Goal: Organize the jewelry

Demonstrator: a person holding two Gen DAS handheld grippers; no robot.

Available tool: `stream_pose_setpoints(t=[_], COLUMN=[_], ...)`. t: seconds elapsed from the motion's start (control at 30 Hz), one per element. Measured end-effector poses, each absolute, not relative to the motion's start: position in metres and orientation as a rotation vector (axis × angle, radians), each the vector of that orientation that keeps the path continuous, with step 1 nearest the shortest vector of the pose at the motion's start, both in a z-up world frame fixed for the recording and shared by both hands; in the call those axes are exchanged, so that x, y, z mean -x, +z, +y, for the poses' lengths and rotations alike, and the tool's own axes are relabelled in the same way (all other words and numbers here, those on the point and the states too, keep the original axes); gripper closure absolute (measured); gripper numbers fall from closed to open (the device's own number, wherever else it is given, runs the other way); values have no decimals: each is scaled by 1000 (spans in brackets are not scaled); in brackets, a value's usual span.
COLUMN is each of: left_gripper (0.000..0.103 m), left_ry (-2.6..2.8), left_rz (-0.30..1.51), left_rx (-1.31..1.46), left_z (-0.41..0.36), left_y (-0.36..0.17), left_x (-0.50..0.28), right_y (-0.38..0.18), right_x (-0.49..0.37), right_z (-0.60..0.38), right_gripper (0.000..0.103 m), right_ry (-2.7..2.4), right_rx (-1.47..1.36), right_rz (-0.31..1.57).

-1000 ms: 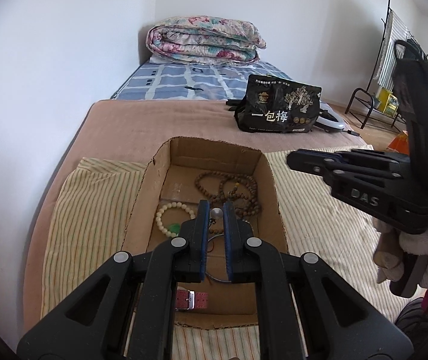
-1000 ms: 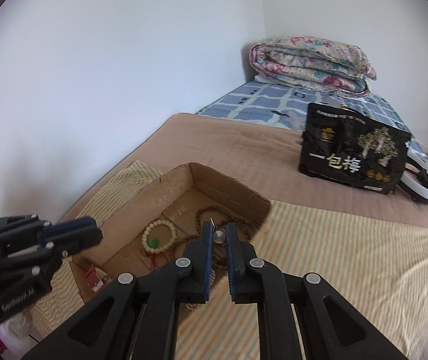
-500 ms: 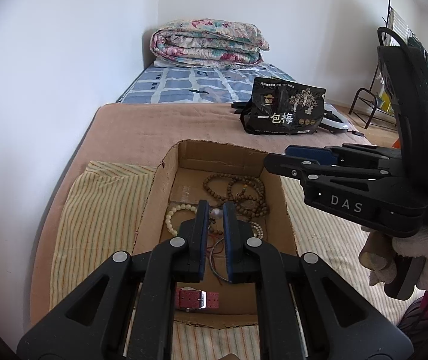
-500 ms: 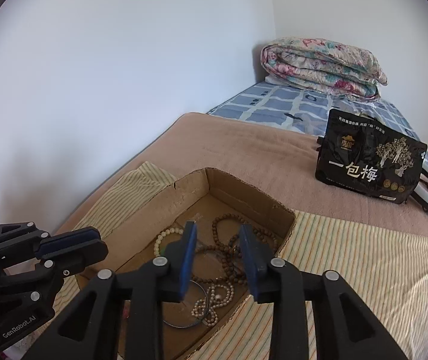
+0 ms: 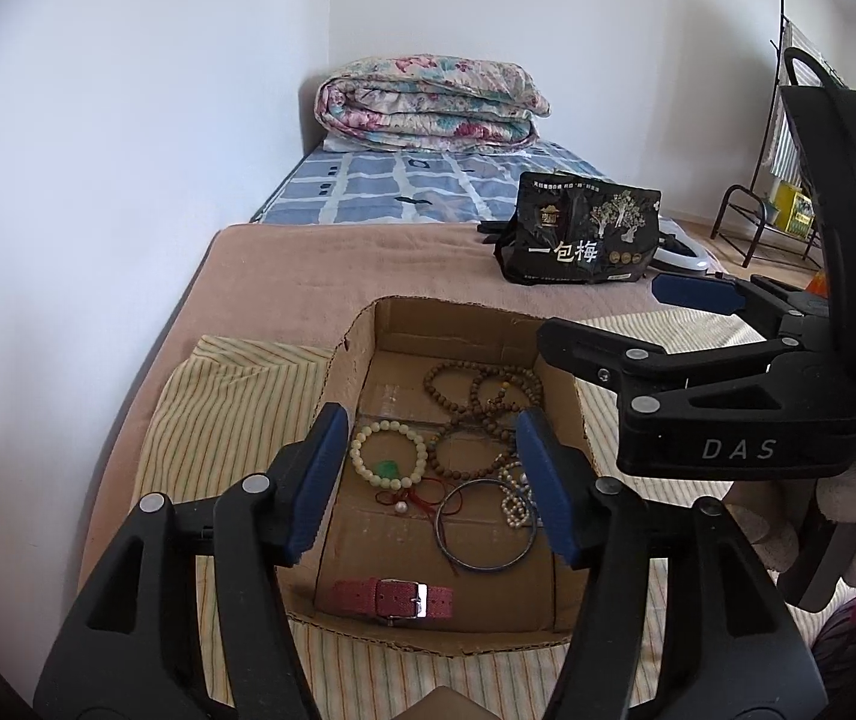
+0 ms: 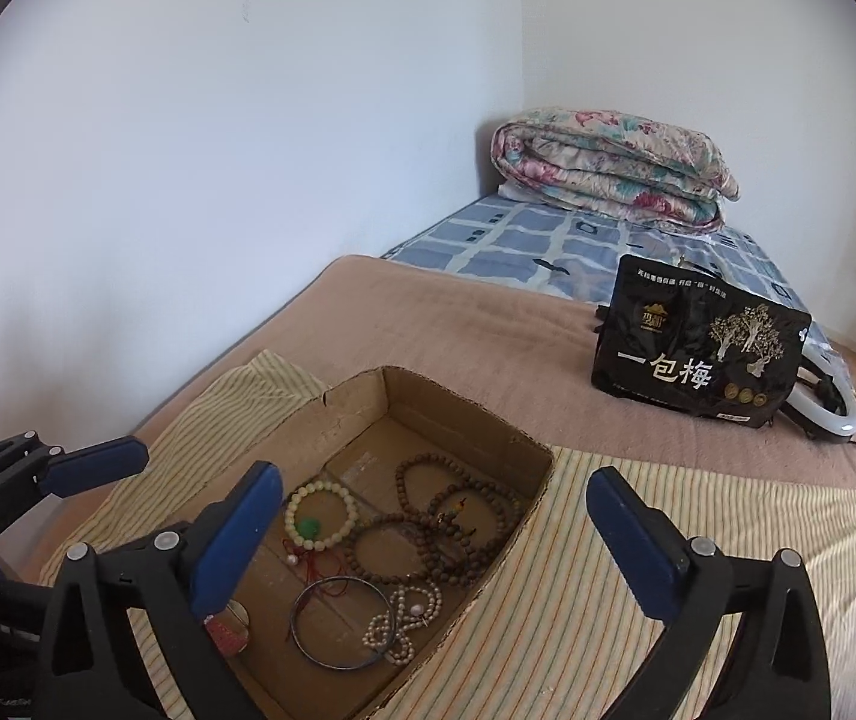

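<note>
The cardboard box (image 5: 368, 354) sits on a striped cloth (image 5: 218, 420) on the bed, and every piece of jewelry in view lies on its floor. Taking the box floor as a clock face in the left wrist view:

- Brown wooden bead strands (image 5: 476, 408), looped over one another, at 1 o'clock.
- Pale bead bracelet (image 5: 389, 453) with a green charm, at 10 o'clock.
- Single pearl on a red cord (image 5: 402, 506), near the centre.
- Dark metal bangle (image 5: 485, 525), at 4 o'clock, overlapping the pearl strand (image 5: 512, 501) beside it.
- Red watch strap (image 5: 392, 598) with a steel buckle, at 6 o'clock against the near wall.

The left gripper (image 5: 434, 486) hangs above the box with its jaws spread wide, holding nothing. The right gripper (image 6: 428, 546) is likewise released and empty, poised over the box's right wall.

Stage: all pieces are gathered in the box. This fits either a collection just completed or a heap awaiting sorting; the views do not settle which. Any further pick among the tangled strands would call for a narrow, precise pinch on one loop only, since neighbours overlap.

Legible writing: "DAS" on the right gripper body; "一包梅" in white on the black snack bag (image 6: 698, 348). Its smaller print is unreadable.
</note>
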State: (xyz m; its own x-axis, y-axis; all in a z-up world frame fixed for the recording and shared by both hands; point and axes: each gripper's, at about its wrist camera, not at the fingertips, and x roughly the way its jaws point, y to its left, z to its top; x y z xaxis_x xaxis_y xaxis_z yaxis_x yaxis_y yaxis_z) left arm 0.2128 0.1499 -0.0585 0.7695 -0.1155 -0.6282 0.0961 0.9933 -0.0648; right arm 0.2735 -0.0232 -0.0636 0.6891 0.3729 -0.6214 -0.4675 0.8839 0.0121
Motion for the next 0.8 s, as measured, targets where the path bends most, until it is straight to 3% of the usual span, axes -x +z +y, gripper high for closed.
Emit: stream_pose_setpoints(t=[0.43,0.57,0.73,0.8], left_gripper=[42,34,32,26], left_ry=[-113,-108,-98,-98], left_rz=[655,633,603,591], left_rx=[38,30,21,30], left_z=[142,137,130,128], left_y=[-41,-30,-14,-8], left_x=[-198,-188,-175,-170], right_y=[-49,-42,-30,-25], right_x=[-260,-253,-244,-240], right_z=[-31,-39,-50,-56], right_gripper=[0,0,0,0], right_ry=[467,464,456,452], right_rx=[141,136,128,128], right_rz=[643,632,609,599])
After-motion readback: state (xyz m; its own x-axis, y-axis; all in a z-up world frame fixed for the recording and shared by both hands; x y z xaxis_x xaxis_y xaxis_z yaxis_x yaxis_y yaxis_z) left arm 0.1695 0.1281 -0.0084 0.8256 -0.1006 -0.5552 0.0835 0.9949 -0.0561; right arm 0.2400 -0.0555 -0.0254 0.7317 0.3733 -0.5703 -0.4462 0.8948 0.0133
